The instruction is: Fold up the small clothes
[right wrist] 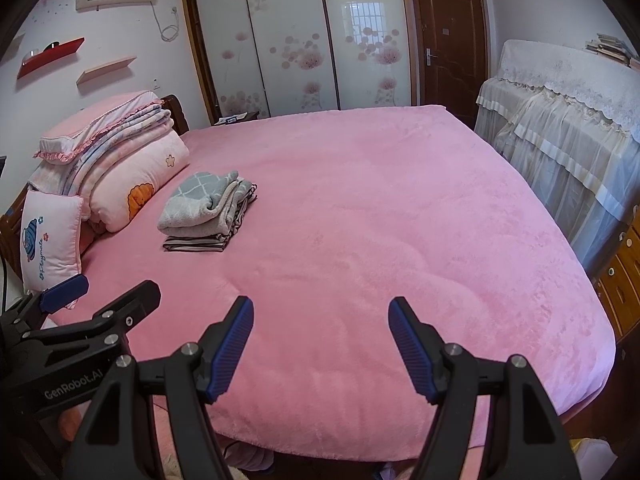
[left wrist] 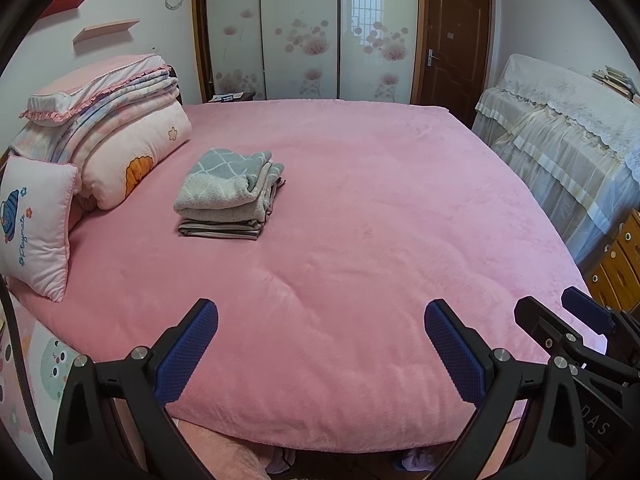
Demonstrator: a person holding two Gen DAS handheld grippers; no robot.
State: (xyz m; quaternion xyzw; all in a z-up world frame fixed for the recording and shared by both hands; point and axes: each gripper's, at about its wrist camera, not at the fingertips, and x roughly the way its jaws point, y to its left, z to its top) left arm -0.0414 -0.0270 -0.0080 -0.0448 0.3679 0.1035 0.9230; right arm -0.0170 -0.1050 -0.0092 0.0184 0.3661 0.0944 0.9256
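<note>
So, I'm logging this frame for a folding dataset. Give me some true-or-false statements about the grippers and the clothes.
1. Both grippers, left gripper and right gripper, are open and hold nothing. True.
2. The folded stack lies on the pink bed. True.
3. A striped item tops the stack. False: a grey diamond-patterned piece is on top; the striped one is at the bottom.
4. The right gripper's fingers touch the stack. False: they are well apart from it.

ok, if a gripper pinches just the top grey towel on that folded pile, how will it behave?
Probably floppy: the grey towel sags at its folds, so it may unfold. Likely light. The folded pile beneath may shift.
</note>
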